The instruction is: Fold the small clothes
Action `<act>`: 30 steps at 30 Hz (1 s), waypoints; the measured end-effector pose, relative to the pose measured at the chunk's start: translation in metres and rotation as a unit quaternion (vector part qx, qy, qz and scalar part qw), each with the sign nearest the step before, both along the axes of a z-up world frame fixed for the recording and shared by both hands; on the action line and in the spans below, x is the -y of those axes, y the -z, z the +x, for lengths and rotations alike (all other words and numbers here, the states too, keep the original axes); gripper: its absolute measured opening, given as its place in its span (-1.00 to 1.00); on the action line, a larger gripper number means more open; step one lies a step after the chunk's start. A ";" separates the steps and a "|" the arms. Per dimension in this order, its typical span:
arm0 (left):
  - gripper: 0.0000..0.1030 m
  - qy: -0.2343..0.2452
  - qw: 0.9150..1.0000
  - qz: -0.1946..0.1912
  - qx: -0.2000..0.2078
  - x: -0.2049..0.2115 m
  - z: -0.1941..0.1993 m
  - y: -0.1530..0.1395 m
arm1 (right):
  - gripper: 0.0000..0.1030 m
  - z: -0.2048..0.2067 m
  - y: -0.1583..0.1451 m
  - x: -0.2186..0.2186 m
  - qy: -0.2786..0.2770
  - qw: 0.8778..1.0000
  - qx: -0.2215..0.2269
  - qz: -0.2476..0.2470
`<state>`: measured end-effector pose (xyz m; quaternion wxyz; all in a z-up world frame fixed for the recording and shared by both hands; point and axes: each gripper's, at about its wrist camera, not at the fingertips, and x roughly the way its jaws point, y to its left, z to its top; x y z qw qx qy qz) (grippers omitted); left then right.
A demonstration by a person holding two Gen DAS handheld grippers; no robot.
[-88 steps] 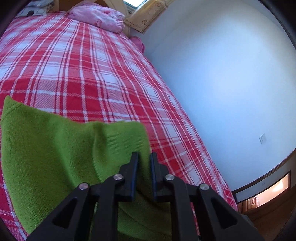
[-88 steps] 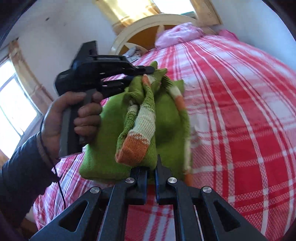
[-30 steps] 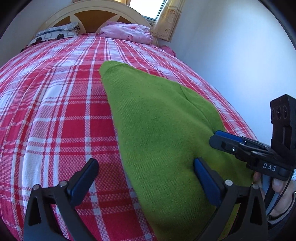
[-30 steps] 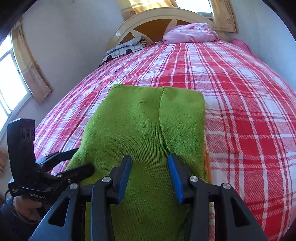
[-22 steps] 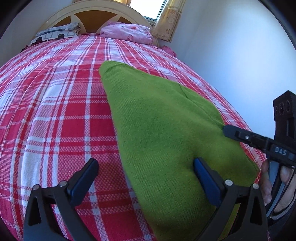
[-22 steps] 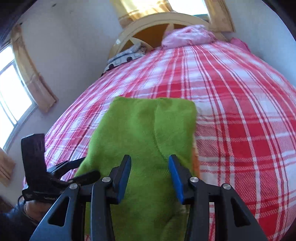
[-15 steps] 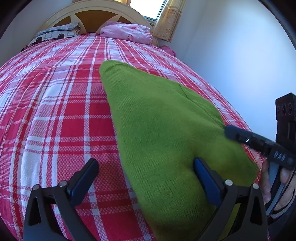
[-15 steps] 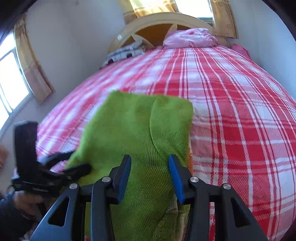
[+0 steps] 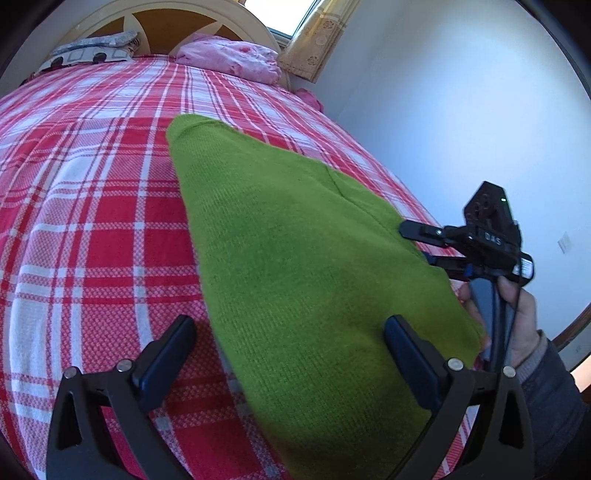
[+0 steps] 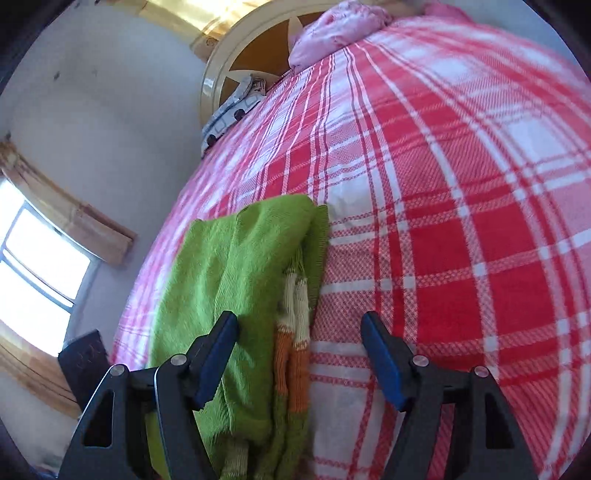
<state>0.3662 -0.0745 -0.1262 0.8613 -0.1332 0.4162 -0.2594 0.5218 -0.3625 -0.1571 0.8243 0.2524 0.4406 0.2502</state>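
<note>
A green knitted sweater (image 9: 295,240) lies folded flat on the red plaid bed cover (image 9: 92,221). My left gripper (image 9: 288,354) stands wide open over its near end, and the cloth passes under the right finger without being pinched. In the right wrist view the sweater (image 10: 240,266) shows its orange and white striped cuffs (image 10: 293,332) tucked along its right edge. My right gripper (image 10: 299,336) is open and its jaws are opening wider, with the cuffs and the sweater's edge below the gap. From the left wrist view that right gripper (image 9: 424,245) sits at the sweater's right edge, held by a hand (image 9: 517,317).
A pink pillow (image 9: 229,61) and a grey patterned pillow (image 9: 88,51) lie against the rounded headboard (image 9: 166,22). A white wall (image 9: 461,110) runs close along the bed's right side. A window with wooden trim (image 10: 40,258) is on the left wall.
The right gripper slid to the sweater's right edge, rolled, and its jaws spread wider. The striped cuffs have come into its view. The left gripper stayed in place, still open.
</note>
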 end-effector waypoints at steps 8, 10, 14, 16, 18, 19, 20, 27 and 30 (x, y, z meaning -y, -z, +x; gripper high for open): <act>1.00 0.017 1.000 -0.024 -0.006 0.001 0.002 0.001 | 0.34 0.017 0.007 -0.016 -0.036 0.998 -0.003 0.041; 1.00 0.019 0.999 -0.034 -0.009 0.000 0.002 0.002 | 0.34 0.019 0.009 -0.028 -0.057 0.998 -0.002 0.036; 1.00 0.024 0.998 -0.053 -0.014 -0.001 0.004 0.003 | -0.05 0.021 0.016 -0.039 -0.076 0.995 -0.014 0.058; 0.94 0.026 0.998 -0.054 -0.012 0.000 0.002 0.002 | -0.14 0.021 0.018 -0.042 -0.075 0.996 -0.013 0.052; 0.80 0.024 0.998 -0.053 -0.012 -0.001 0.002 0.002 | -0.23 0.016 0.018 -0.044 -0.076 0.996 -0.006 0.046; 0.64 0.018 0.999 -0.050 -0.012 -0.001 0.001 0.001 | -0.27 0.012 0.016 -0.046 -0.074 0.997 0.003 0.038; 0.52 0.015 0.999 -0.049 -0.012 -0.002 -0.001 0.001 | -0.30 0.006 0.015 -0.050 -0.073 0.997 0.014 0.027; 0.09 0.006 0.998 -0.052 -0.020 -0.006 -0.016 -0.010 | -0.34 -0.021 0.003 -0.060 -0.059 0.997 0.057 0.016; 0.02 0.004 0.998 -0.065 -0.028 -0.012 -0.027 -0.011 | -0.35 -0.036 -0.004 -0.061 -0.058 0.996 0.068 0.017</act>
